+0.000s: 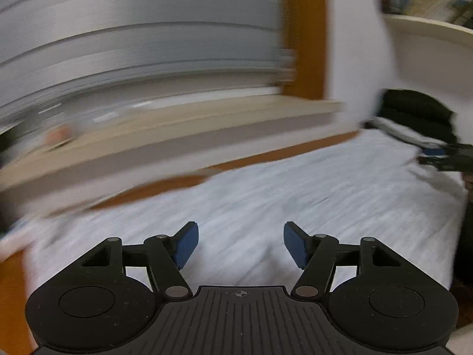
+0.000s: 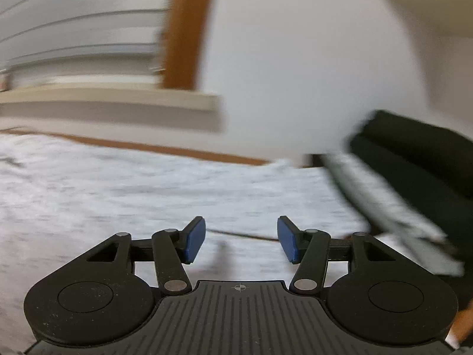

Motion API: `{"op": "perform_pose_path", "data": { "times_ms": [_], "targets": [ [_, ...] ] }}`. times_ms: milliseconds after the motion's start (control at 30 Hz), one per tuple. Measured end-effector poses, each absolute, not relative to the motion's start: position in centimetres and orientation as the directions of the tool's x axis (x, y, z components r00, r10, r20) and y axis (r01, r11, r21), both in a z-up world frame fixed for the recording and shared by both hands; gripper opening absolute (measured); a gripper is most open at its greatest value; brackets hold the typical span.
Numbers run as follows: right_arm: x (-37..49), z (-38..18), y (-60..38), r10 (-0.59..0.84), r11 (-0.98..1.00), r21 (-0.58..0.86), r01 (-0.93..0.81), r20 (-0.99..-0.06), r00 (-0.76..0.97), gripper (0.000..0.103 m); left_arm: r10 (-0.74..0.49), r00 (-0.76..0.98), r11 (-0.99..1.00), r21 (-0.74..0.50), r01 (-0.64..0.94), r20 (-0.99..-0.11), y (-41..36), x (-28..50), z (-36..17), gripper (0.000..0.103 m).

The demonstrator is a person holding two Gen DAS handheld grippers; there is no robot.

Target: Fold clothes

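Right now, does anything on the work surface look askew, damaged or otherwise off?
Nothing stands out, though both views are motion-blurred. The light grey garment lies spread on the surface, and a pile of dark clothes sits at the far right. Both hand-held grippers, left and right, are open and empty.

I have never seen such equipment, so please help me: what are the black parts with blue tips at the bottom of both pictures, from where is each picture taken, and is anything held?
There is no robot here. A person holds one pair of hand tongs in each hand, and a small wide-angle camera sits on each, looking forward along its two fingers. So one picture comes from the left tongs and the other from the right tongs. The blue pieces are soft pads on the fingers.

Both tongs are open, with nothing between the pads. Below them lies a light grey garment spread over a wooden table. At the far right lies a dark pile of clothes. Everything is blurred, so finer details cannot be told.
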State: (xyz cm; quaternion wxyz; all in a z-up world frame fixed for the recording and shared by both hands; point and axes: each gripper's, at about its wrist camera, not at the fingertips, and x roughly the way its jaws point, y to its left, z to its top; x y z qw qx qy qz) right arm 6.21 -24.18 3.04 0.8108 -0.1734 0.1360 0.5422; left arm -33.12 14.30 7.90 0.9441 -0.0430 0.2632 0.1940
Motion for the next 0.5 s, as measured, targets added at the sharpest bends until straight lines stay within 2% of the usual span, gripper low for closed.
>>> {"op": "perform_pose_path", "data": {
  "times_ms": [233,367,500],
  "targets": [
    [-0.8,3.4,-18.8,0.863,0.133,-0.184,-0.974,-0.462,0.205,0.064,0.507,0.656,0.770,-0.049,-0.636,-0.559,14.8,-49.2,6.6,0.071],
    [-2.1,2.7,-17.2,0.854,0.093,-0.191,-0.977,-0.490,0.177,0.064,0.521,0.633,0.717,-0.108,-0.688,-0.573,13.6,-54.3,6.1,0.071],
    [-2.2,2.4,-16.8,0.835,0.085,-0.202,-0.976,-0.520,0.181,0.067,0.498,0.635,0.728,-0.113,-0.676,-0.591,12.0,-55.6,5.3,0.070]
  ]
}}
